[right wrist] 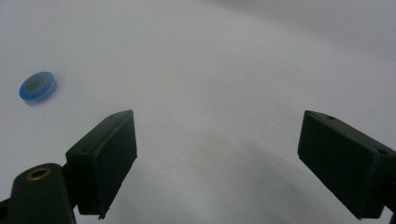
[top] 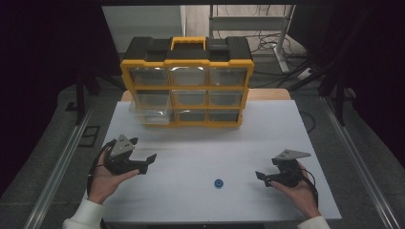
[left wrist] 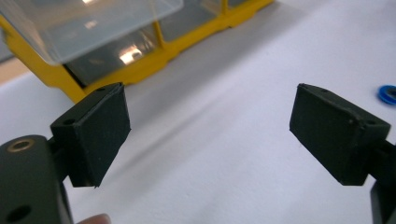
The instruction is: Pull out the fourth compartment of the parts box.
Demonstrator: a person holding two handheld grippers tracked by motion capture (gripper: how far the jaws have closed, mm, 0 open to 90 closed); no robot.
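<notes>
Left claw (top: 143,157): spread wide, nothing between the jaws, held above the near left of the bench (top: 191,143), just in front of the drawer cabinet.
Right claw (top: 261,178): spread wide, nothing gripped, low over the near right of the bench.
Blue ring (top: 218,183): flat on the bench between the two claws, nearer the right one, touching neither.
Drawer cabinet (top: 187,87): yellow and black, upright at the far edge, clear drawers; lower-left drawer (top: 150,112) pulled out.

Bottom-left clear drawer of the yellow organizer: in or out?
Out: the clear plastic drawer juts forward past the yellow-framed organizer front, unlike its neighbours.
</notes>
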